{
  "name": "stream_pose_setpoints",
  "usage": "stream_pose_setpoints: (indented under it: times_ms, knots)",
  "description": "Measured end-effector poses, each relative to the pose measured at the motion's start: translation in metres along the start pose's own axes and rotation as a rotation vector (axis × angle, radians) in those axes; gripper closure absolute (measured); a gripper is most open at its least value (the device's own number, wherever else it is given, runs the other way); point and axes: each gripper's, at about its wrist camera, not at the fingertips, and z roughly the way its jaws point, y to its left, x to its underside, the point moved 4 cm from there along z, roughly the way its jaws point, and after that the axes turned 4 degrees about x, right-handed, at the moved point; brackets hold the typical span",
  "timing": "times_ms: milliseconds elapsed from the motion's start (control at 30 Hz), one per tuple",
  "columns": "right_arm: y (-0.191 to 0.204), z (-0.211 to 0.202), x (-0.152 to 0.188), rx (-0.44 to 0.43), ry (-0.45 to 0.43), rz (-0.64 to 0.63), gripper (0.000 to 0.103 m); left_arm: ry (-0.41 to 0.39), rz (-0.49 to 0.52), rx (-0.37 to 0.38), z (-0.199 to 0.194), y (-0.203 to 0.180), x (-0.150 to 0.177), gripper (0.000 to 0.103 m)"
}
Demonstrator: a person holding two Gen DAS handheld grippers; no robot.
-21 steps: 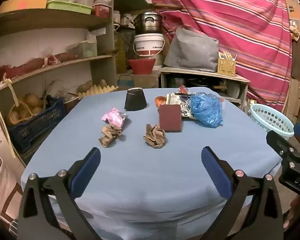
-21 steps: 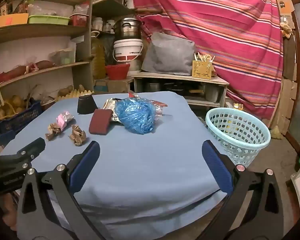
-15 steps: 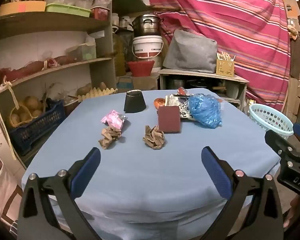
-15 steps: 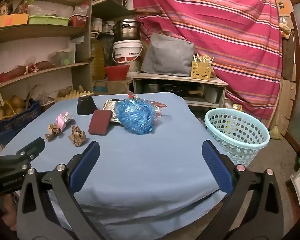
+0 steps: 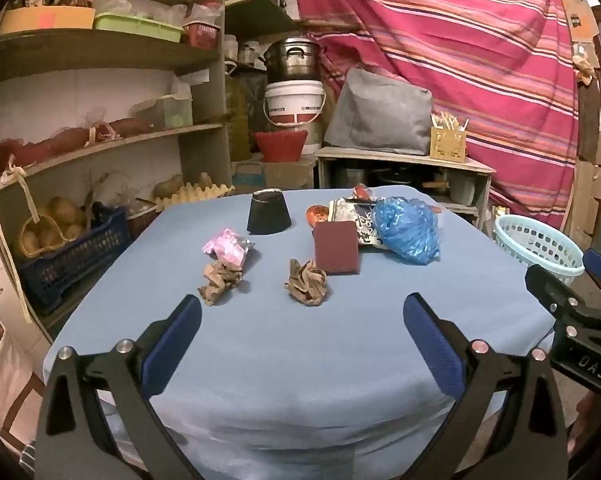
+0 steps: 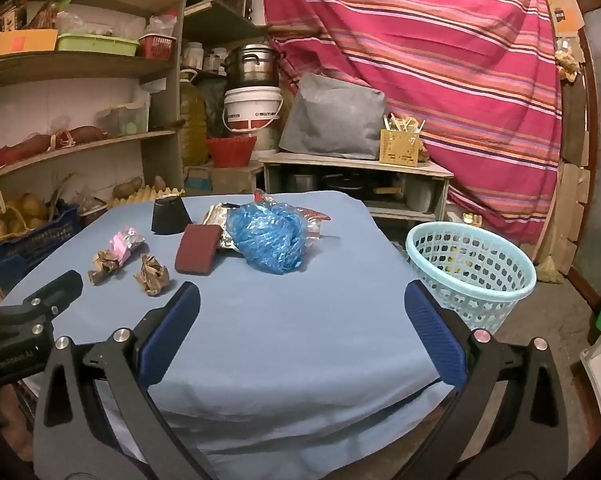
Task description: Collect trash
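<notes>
You've eased both tools slightly closer to the table (image 5: 300,360) — your left gripper (image 5: 302,340) and right gripper (image 6: 302,340) hang spread wide, holding nothing. Ahead lie two crumpled brown papers (image 5: 306,286) (image 5: 219,283), a pink wrapper (image 5: 228,249) and a blue bag (image 5: 406,231); the basket (image 6: 472,272) stands beside the table.

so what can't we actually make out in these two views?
- Laundry basket contents: right wrist view, mesh wall hides them; left wrist view, far too small.
- Foil wrappers: both views, blue plastic bag and maroon sponge overlap them.
- Black cup: upside down, inside unseen.
</notes>
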Motion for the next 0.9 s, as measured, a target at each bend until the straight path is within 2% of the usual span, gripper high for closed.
stream_pose_setpoints:
  times_ms: [900]
  knots:
    - [-0.0015,-0.0016,0.0004,0.008,-0.030,-0.003,0.004,-0.076,0.008,-0.037,-0.0092,0.0009,-0.0011,0.004]
